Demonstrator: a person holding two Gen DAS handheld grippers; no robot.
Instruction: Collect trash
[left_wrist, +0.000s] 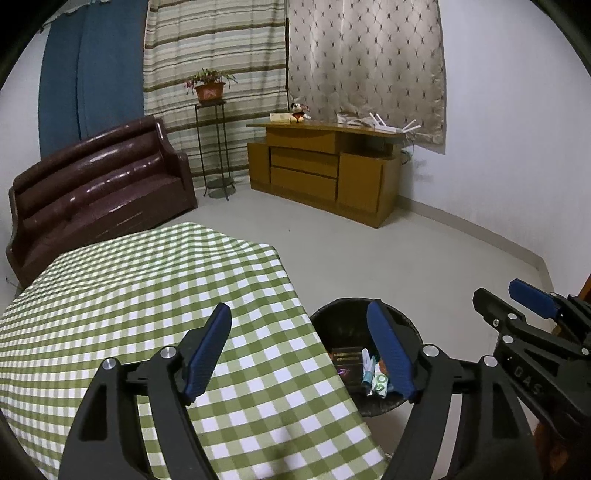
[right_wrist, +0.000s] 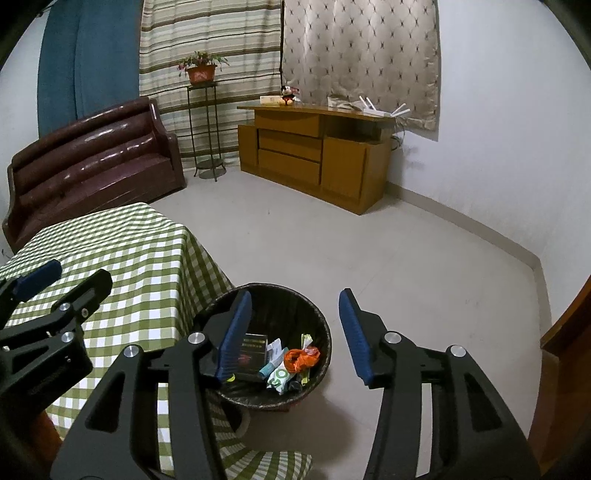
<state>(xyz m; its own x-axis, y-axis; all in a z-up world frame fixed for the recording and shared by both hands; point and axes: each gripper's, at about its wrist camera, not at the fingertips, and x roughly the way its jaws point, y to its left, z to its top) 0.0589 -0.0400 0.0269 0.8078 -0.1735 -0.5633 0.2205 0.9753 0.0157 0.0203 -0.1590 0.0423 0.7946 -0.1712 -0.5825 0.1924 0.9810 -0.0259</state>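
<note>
A black round trash bin (right_wrist: 317, 317) stands on the floor beside the table's corner; the left wrist view shows the same trash bin (left_wrist: 332, 321). Inside lie a dark box (right_wrist: 253, 349), an orange wrapper (right_wrist: 301, 357) and green-white packets (right_wrist: 280, 376). My right gripper (right_wrist: 293, 302) hangs above the bin, open, with nothing between its blue pads. My left gripper (left_wrist: 299, 314) is open and empty over the table's edge, its right finger above the bin. The right gripper (left_wrist: 517, 295) also shows at the far right of the left wrist view.
A table with a green-checked cloth (left_wrist: 147, 295) fills the left. Behind are a brown sofa (left_wrist: 99, 184), a plant stand (left_wrist: 214, 147) and a wooden cabinet (left_wrist: 325, 170). Pale floor (right_wrist: 406, 258) stretches to the right of the bin. A wooden edge (right_wrist: 565, 332) stands at the far right.
</note>
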